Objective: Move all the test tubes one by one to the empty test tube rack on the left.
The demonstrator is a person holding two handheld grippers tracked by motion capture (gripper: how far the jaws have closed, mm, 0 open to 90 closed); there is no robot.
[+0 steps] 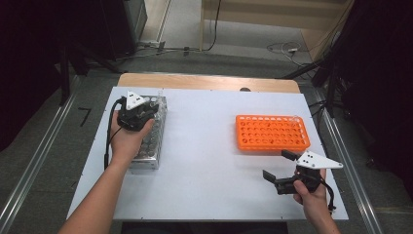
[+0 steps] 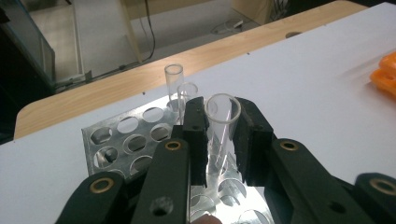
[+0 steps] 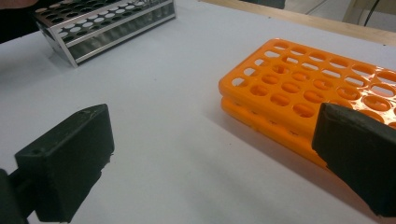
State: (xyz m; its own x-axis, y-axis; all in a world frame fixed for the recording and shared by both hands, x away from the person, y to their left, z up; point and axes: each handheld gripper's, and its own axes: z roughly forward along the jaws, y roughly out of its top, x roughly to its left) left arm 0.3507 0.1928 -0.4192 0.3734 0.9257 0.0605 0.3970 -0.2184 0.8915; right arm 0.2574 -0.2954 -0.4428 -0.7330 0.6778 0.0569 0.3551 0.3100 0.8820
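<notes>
Two racks on the white rectangular tabletop [image 1: 204, 161], well apart: shiny perforated metal rack [image 1: 155, 129] at left, flat orange plastic rack [image 1: 272, 132] at right. Over the metal rack, left gripper [image 2: 220, 140] clenched on a clear glass test tube [image 2: 221, 126], upright in a hole. Near the orange rack, right gripper [image 1: 278, 166] spread wide, empty.
</notes>
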